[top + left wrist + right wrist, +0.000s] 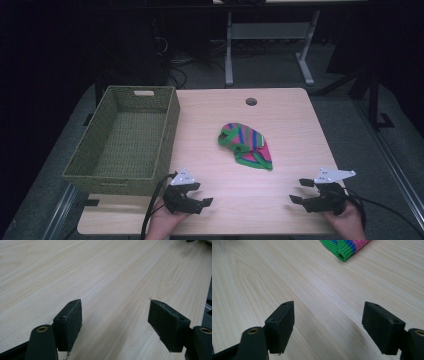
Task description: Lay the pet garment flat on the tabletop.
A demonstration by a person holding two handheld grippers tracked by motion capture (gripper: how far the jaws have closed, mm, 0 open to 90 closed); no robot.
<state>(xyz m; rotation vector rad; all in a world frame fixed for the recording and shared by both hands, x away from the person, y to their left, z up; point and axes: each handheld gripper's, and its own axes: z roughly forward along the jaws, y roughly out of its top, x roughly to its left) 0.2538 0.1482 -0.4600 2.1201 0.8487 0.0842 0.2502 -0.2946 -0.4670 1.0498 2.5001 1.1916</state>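
Looking down from the high view, a pale wooden bench (280,200) carries a striped knitted cloth (245,145) in green, pink and blue, lying crumpled near the middle. A woven green basket (125,142) stands at the bench's left side, well apart from the cloth. The left claw (202,195) sits at the near edge, close to the basket's near corner, held in a hand (162,226) and standing wide with nothing between its jaws. The right claw (300,191) sits at the near right, held in the other hand (350,222), also wide and holding nothing. Both are apart from the cloth, which lies between them and farther up the bench. A round hole (251,102) shows near the far edge.

In the left gripper view, the left claw (115,320) hangs low over bare wood grain, its two black jaws spread wide, nothing gripped.

In the right gripper view, the right claw (328,322) is likewise spread wide over the bench, and the cloth's green-edged end (344,246) lies ahead of it at the top, untouched.
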